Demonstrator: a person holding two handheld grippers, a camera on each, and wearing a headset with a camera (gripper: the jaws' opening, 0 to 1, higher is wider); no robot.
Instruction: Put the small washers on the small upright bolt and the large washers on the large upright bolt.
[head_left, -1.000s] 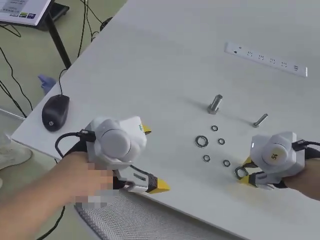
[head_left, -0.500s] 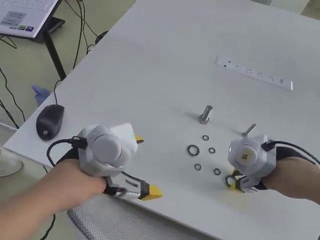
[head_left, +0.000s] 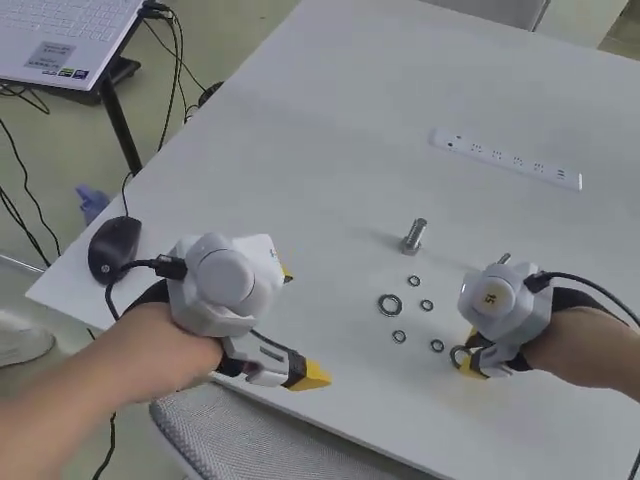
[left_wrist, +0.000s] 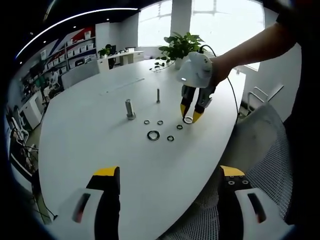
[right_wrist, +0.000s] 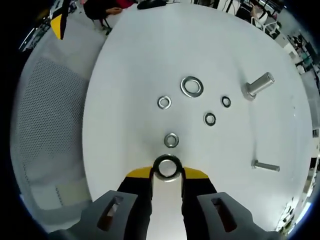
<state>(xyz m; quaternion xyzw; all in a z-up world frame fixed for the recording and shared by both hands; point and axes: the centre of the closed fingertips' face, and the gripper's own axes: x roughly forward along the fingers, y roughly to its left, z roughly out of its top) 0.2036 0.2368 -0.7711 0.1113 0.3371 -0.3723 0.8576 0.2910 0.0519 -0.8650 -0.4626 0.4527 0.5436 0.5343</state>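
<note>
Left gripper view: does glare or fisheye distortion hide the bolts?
Left gripper view: windows blown out at the top, table edge bowed, yet large bolt and small bolt stay clear. Right gripper view: gripped washer sharp in the right claw.

White table (head_left: 320, 110): power strip (head_left: 505, 158) far side, mouse (head_left: 113, 248) near left edge; laptop (head_left: 60, 35) beyond; mesh chair (head_left: 250, 440) below.

The smooth white table top (head_left: 330, 130) looks matt. The silver metal washer (right_wrist: 167, 166) pinched in the right gripper (right_wrist: 167, 173) shines, as does the large upright grey metal bolt (head_left: 414, 236). The grey chair seat (head_left: 240, 440) is coarse woven mesh.
</note>
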